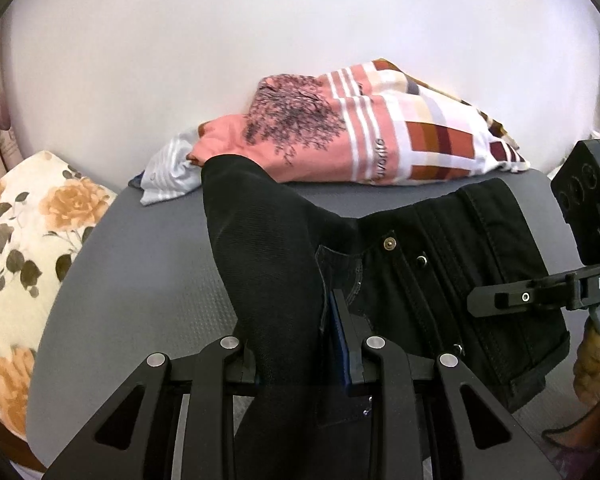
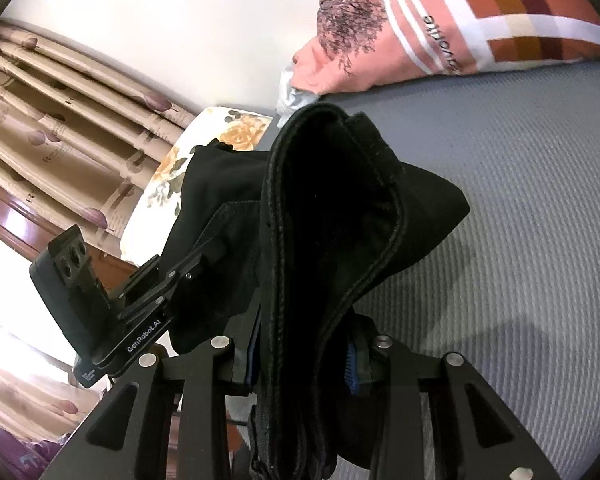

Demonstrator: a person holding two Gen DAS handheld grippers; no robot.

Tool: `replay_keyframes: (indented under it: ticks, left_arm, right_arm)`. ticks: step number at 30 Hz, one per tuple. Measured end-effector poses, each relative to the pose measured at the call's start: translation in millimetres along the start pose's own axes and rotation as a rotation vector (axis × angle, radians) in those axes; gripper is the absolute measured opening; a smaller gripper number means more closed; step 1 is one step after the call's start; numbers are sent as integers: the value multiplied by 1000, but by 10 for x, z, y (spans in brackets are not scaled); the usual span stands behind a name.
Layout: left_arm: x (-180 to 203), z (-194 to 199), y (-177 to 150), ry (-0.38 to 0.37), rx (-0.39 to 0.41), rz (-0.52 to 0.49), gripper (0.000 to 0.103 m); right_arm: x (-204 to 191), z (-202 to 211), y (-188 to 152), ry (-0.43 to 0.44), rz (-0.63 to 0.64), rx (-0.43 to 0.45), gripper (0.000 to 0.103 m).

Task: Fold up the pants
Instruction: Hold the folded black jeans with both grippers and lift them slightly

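Black denim fills the near foreground of both wrist views: the left gripper (image 1: 300,354) has its jaws closed narrowly on a fold of the black pants (image 1: 439,264), with fabric running up between its blue-padded fingers (image 1: 341,344). The right gripper (image 2: 303,356) is likewise clamped on a thick bunched edge of the same pants (image 2: 331,208), its seamed layers rising upright out of the jaws. In the left view the waistband part with a brass button (image 1: 388,243) and rivets lies spread over the grey mat (image 1: 148,264), and the right gripper's body reaches in from the right edge. One leg stretches away toward a pink patterned garment (image 1: 363,136) lying at the mat's far end. A floral cushion (image 1: 32,232) sits off to the left, and a plain white wall (image 1: 260,20) stands behind.
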State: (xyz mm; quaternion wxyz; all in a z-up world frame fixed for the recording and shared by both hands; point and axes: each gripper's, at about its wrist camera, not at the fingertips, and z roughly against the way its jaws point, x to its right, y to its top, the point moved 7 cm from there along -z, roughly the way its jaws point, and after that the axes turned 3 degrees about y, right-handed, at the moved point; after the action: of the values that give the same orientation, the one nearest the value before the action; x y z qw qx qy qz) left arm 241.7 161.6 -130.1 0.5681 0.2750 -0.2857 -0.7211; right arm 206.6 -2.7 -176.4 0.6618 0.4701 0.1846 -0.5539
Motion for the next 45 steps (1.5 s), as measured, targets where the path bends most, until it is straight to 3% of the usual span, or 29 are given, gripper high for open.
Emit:
replay_keyframes:
  ticks: [22,45]
  left_arm:
    - [-495,-501,413,78,54,1,27]
    - [-686,-756,414,104,37,7,27]
  right_arm:
    - [48,-529,739,42,33,19,31]
    - [54,-644,753,50,23,1,31]
